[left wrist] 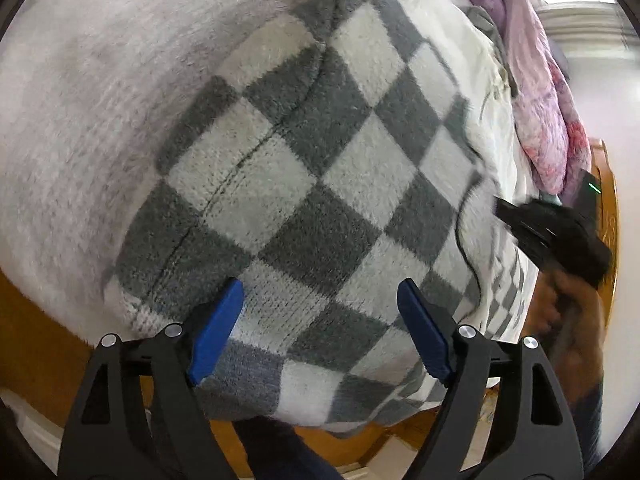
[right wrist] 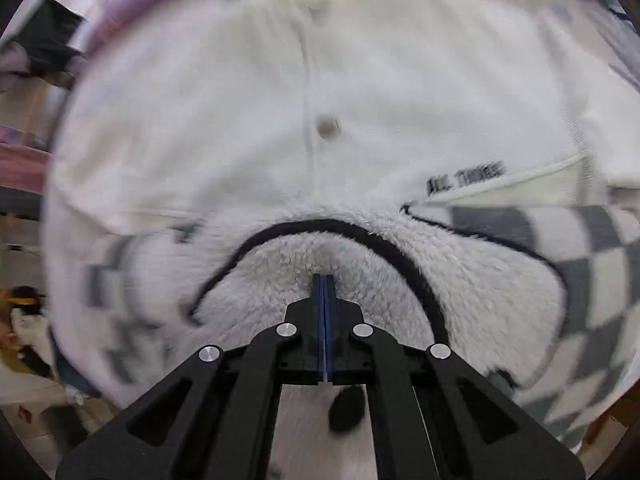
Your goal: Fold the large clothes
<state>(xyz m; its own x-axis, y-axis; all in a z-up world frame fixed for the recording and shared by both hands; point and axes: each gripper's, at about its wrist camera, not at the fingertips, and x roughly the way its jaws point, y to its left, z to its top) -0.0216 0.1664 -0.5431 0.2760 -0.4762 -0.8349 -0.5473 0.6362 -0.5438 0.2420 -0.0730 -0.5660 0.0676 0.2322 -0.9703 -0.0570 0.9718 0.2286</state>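
While lying spread over the bed: the checked fleece jacket [left wrist: 320,184] is filling both views
Left gripper [left wrist: 320,320]: its blue fingers [left wrist: 218,332] are standing wide apart, hovering over the jacket's hem; nothing between them
Right gripper [right wrist: 324,288]: its fingers are pressing together, pinching the jacket's white fleece lining [right wrist: 328,256]; the jacket is bunching around the tips

A bed with an orange-brown wooden frame [left wrist: 36,344] carries everything, its cover a pale fuzzy white blanket [left wrist: 80,120] that fills the left of the left wrist view. Directly on it lies a large fleece garment in grey-and-white checks [left wrist: 304,184], spread flat, with its lower edge overhanging the frame. Beyond the garment a cream printed sheet [left wrist: 476,68] shows, and along the far side of the bed a crumpled pink-and-lilac floral quilt [left wrist: 540,92] is heaped.
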